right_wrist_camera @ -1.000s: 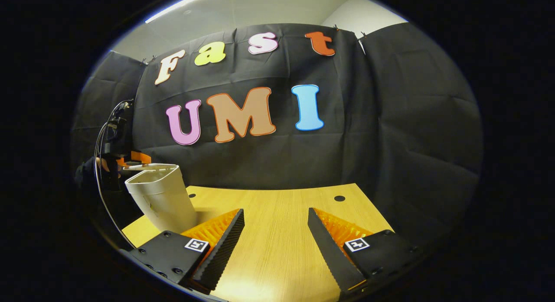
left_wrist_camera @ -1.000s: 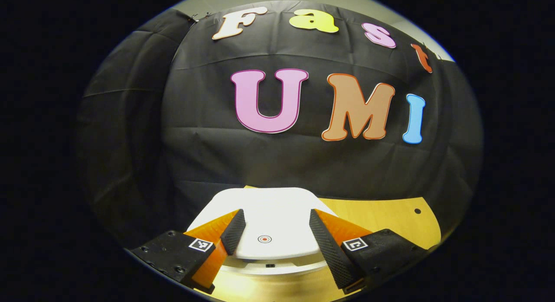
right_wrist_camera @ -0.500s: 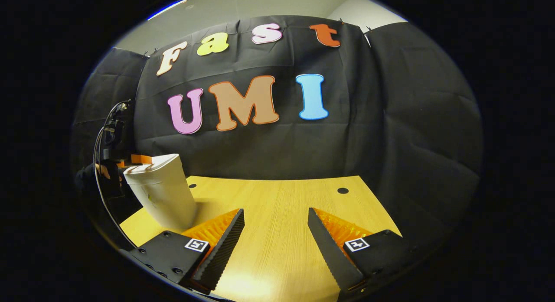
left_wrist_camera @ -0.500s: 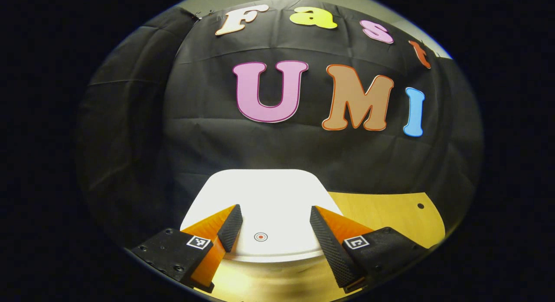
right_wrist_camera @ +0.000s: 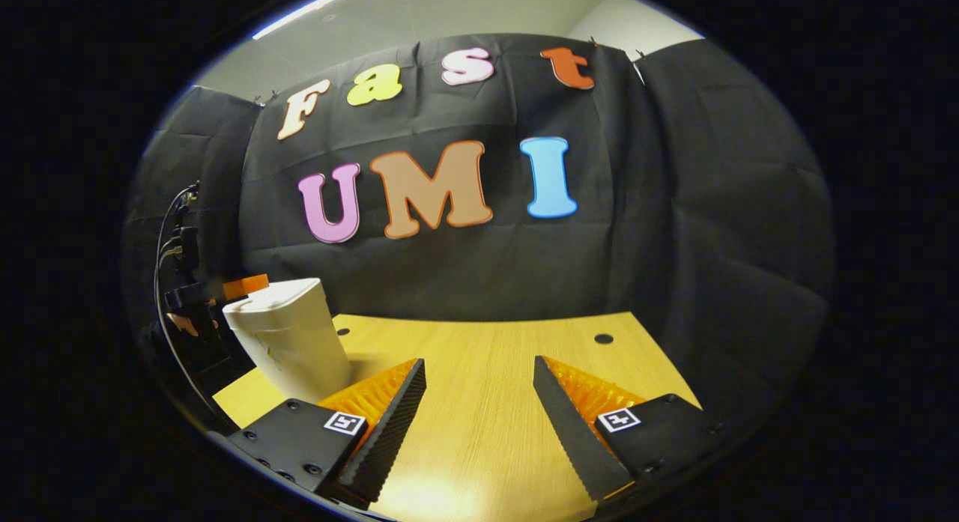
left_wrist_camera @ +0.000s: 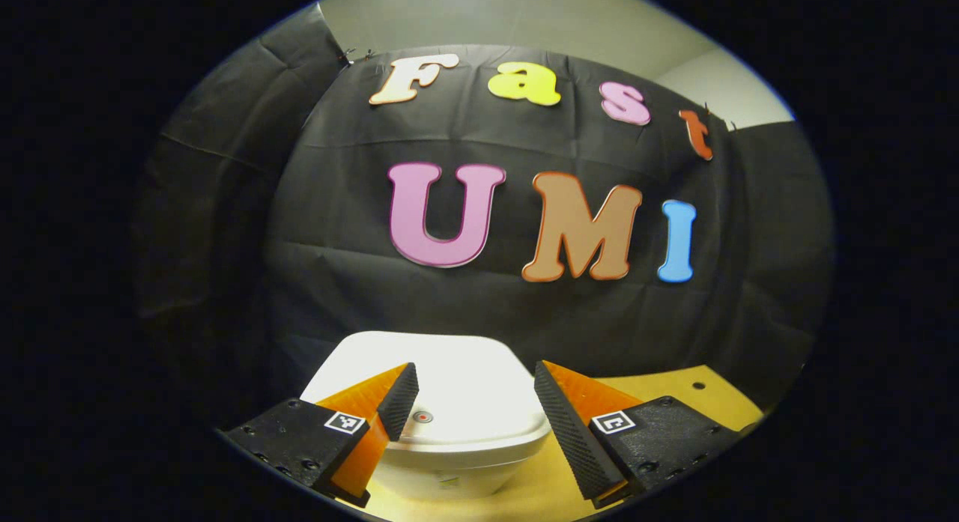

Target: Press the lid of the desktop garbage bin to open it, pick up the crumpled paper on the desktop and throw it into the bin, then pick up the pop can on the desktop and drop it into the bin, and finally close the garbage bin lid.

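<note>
White plastic bin (left_wrist_camera: 449, 432) sits at the worktop's (right_wrist_camera: 487, 402) left edge, lid (left_wrist_camera: 442, 387) down flat on the body, small round mark on the lid top near the front. Left tongs (left_wrist_camera: 472, 402) are level above the lid, looking across it toward the booth wall, fingers spread apart with nothing between them; in the left gripper view the tips overlap the lid's near edge, cannot tell if they touch it. In the right gripper view the left tongs show behind the bin's top at the far left, a hand (right_wrist_camera: 183, 323) on the handle, cable (right_wrist_camera: 161, 282) looping down from it. Right tongs (right_wrist_camera: 479, 402) are held low over the bare wooden worktop near its front edge, aimed at the back edge, tilted slightly down, released and wide apart, grasping nothing. Bin stands well left of the right tongs, not in contact. Two dark round holes (right_wrist_camera: 603, 338) lie in the worktop near the back edge.
</note>
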### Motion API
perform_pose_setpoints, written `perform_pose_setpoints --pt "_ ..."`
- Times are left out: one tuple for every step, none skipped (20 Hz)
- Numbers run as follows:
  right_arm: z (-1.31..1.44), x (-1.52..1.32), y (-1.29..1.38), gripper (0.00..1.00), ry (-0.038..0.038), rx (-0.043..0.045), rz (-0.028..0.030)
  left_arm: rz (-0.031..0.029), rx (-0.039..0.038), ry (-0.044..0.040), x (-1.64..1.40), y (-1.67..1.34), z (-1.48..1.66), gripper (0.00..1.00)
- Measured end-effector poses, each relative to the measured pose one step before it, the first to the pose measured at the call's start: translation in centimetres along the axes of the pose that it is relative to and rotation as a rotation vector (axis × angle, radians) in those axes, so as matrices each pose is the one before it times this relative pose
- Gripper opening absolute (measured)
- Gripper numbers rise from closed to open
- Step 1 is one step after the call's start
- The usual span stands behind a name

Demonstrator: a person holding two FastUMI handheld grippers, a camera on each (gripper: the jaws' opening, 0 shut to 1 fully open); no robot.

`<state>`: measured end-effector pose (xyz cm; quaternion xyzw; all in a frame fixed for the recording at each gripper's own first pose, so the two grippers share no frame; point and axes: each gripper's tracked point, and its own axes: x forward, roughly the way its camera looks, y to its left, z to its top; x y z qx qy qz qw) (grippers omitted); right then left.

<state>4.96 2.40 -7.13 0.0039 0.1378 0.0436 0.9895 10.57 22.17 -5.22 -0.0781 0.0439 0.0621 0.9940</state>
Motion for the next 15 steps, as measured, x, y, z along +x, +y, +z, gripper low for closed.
perform_pose_setpoints --pt "1.166 -0.195 0.203 0.96 -0.03150 -0.00517 -0.00355 -0.02352 0.01285 -0.03204 -0.397 -1.099 1.107 0.93" --pt "1.006 -0.197 0.010 0.96 -0.02804 -0.00158 -0.00679 -0.01553 0.01734 -0.02641 -0.516 -0.907 0.810 0.93" --pt "0.898 -0.354 -0.009 0.96 -0.02922 0.00085 -0.01045 -0.01787 0.01533 -0.01923 -0.582 -0.950 0.706 0.93" --pt "0.818 -0.248 0.056 0.96 -0.02723 0.00335 -0.00824 -0.01849 0.01128 -0.01474 -0.752 -1.199 0.554 0.92" --pt "0.782 -0.342 0.115 0.96 -0.02912 0.00518 -0.01001 -0.01521 0.00543 -0.00847 -0.715 -1.023 0.354 0.92" --pt "0.688 -0.183 0.074 0.96 -0.02677 0.00470 -0.00808 -0.02259 0.00249 -0.00880 -0.548 -1.226 0.219 0.93" --pt "0.496 -0.224 0.257 0.96 -0.02300 0.00774 -0.00419 -0.01588 0.00197 -0.00662 -0.549 -0.991 0.090 0.93" --pt "0.311 -0.171 0.231 0.96 -0.01469 0.00328 -0.00076 -0.01696 -0.00465 -0.01034 -0.499 -0.898 0.109 0.93" --pt "0.000 -0.169 0.100 0.96 -0.00895 -0.00168 -0.00218 -0.02310 -0.00882 -0.00664 -0.389 -1.043 -0.129 0.93" --pt "-0.053 0.030 0.087 0.96 -0.00436 -0.00440 -0.00389 -0.02822 -0.00873 -0.00297 -0.253 -1.152 -0.177 0.93" --pt "-0.019 -0.230 -0.160 0.96 -0.00740 -0.00080 -0.00257 -0.01660 -0.00325 0.00023 -0.203 -0.730 -0.240 0.93" --pt "-0.011 -0.235 -0.078 0.96 -0.00659 0.00400 -0.00115 -0.02132 -0.00243 0.00152 -0.442 -0.481 -0.236 0.93" --pt "0.179 -0.271 -0.046 0.96 -0.01090 0.00660 -0.00281 -0.01405 0.00211 -0.00095 -0.102 -0.603 -0.061 0.93" --pt "0.166 -0.149 -0.020 0.96 -0.00752 0.00599 0.00023 -0.01116 0.00657 0.00337 -0.016 -0.339 0.024 0.93" --pt "-0.013 0.018 0.177 0.96 -0.00186 0.00521 0.00296 -0.00376 0.00390 -0.00164 -0.063 -0.226 -0.128 0.93"
